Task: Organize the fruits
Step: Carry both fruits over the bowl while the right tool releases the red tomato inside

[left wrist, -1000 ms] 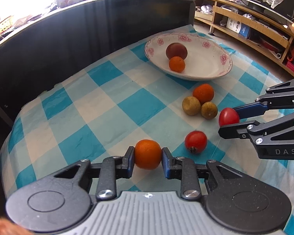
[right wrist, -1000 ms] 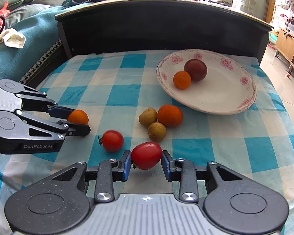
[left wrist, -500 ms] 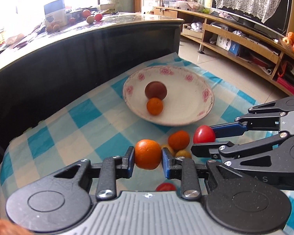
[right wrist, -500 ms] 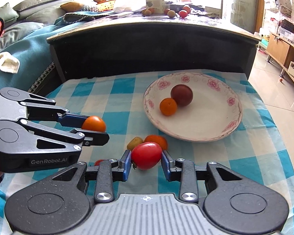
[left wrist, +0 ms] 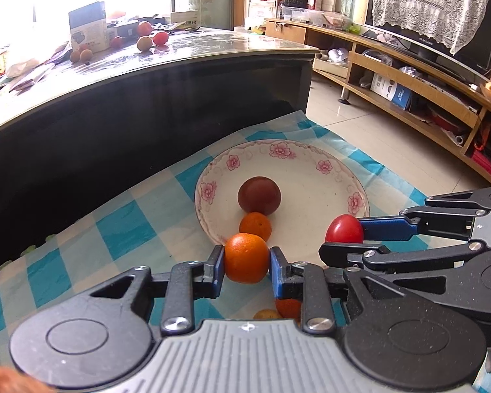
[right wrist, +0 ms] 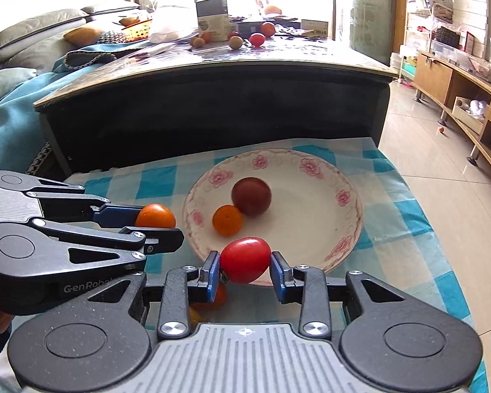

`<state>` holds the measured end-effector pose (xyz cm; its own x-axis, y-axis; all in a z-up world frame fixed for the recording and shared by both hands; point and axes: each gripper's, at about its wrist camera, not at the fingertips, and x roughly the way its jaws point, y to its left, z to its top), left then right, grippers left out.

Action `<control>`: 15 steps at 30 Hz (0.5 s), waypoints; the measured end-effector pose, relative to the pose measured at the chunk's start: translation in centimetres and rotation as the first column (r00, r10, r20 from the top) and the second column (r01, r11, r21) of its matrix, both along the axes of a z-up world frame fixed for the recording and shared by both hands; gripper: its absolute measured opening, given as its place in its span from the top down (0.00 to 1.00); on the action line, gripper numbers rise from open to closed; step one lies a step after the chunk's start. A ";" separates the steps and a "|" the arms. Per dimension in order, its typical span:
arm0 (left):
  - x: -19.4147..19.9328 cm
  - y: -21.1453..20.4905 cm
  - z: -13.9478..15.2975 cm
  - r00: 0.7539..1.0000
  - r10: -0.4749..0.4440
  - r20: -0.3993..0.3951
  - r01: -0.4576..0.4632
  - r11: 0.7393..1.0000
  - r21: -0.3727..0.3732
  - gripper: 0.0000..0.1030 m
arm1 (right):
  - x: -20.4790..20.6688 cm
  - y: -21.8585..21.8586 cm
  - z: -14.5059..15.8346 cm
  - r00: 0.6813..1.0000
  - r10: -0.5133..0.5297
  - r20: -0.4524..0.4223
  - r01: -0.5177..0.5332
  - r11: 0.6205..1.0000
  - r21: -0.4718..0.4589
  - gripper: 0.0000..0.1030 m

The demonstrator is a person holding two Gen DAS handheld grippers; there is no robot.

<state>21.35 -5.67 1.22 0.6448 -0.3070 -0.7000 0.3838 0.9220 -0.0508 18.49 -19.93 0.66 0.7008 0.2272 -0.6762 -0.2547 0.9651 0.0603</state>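
Both claws had lifted off the worktop (right wrist: 399, 203) since a second earlier and closed on the plate (right wrist: 350, 239), which lay dead ahead of each. Left claw (left wrist: 247, 258) pinched the orange (left wrist: 246, 257) just short of the near-left rim; right claw (right wrist: 245, 262) pinched the tomato (right wrist: 245, 259) over the near rim, so right looked nearer. Two fruits already sat in the plate.

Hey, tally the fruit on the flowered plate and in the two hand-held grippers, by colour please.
Orange: 2, one on the plate, one in the left hand-held gripper
Red: 1, tomato in the right hand-held gripper
Dark maroon: 1, on the plate
Total: 4
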 end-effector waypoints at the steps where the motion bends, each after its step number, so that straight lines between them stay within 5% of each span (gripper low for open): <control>1: 0.2 -0.2 -0.1 1.000 0.002 -0.002 -0.002 1.000 -0.002 0.64 | 0.2 -0.2 -0.1 1.000 -0.006 -0.002 0.006 1.000 0.002 0.73; 15: 2.0 -1.9 -1.4 1.000 0.010 -0.013 -0.010 1.000 0.015 0.65 | 2.5 -1.9 -1.6 0.999 -0.030 -0.026 0.030 1.000 -0.003 0.73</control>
<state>23.31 -7.59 -0.23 0.6383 -0.2897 -0.7132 0.3736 0.9266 -0.0420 21.02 -21.79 -0.95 0.6895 0.2042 -0.6949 -0.2237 0.9726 0.0638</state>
